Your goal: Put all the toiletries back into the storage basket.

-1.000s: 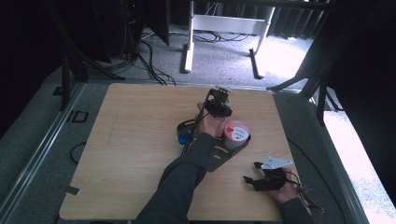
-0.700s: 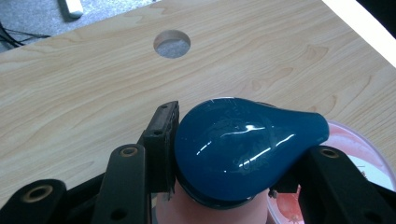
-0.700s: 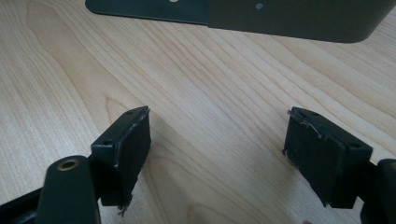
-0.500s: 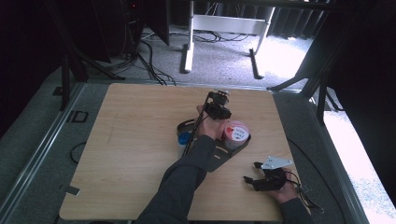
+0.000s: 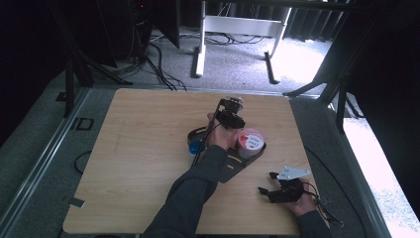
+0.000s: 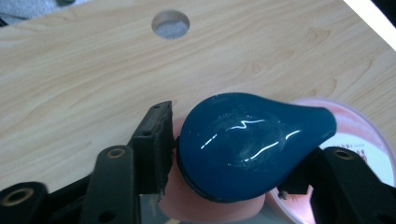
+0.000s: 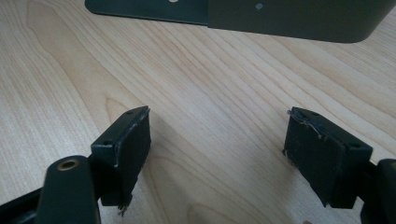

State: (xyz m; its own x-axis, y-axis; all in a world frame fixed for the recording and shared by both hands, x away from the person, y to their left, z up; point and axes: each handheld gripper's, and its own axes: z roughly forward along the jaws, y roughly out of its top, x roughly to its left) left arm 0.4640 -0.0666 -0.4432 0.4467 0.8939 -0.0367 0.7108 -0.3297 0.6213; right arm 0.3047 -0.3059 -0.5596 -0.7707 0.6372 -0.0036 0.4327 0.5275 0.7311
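The left gripper jaws have just been opening around the blue teardrop piece above the pink tub, probably releasing it, while the right gripper gapes empty.

Worktop: pale wood grain, with a round hole near its far edge. Grey carpeted floor lay beyond, crossed by black cables and a white frame base.

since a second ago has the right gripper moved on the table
No. The right gripper sits at the same spot near the table's near right corner, just as far from the pink tub as before.
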